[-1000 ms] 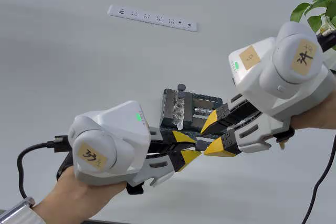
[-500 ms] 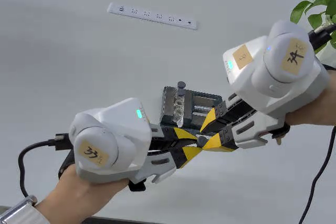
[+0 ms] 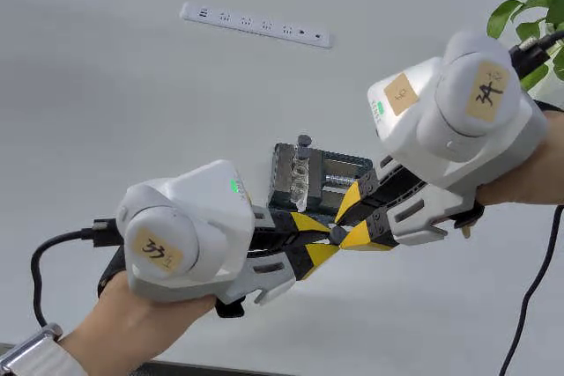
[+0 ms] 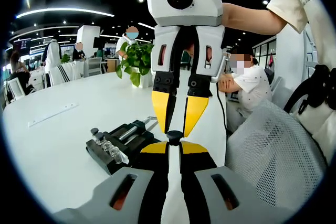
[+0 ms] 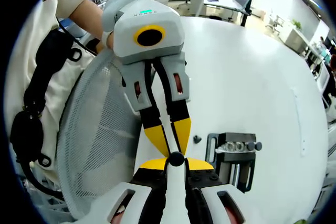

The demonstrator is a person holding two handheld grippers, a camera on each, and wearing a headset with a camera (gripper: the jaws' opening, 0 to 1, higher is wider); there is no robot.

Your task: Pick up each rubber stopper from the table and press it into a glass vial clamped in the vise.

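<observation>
L gripper [image 3: 330, 238] & R gripper [image 3: 343, 230] both narrow, tip-to-tip, pinching small dark round stopper [image 3: 336, 233] by near edge of tabletop [image 3: 132, 112]. R gripper view adds 2nd stopper [image 5: 197, 139] lying just beside vise [image 5: 212, 153].

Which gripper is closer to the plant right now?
Right. The right gripper is held on the plant's side of the table; the left gripper reaches in from the opposite side, jaws tip to tip.
</observation>
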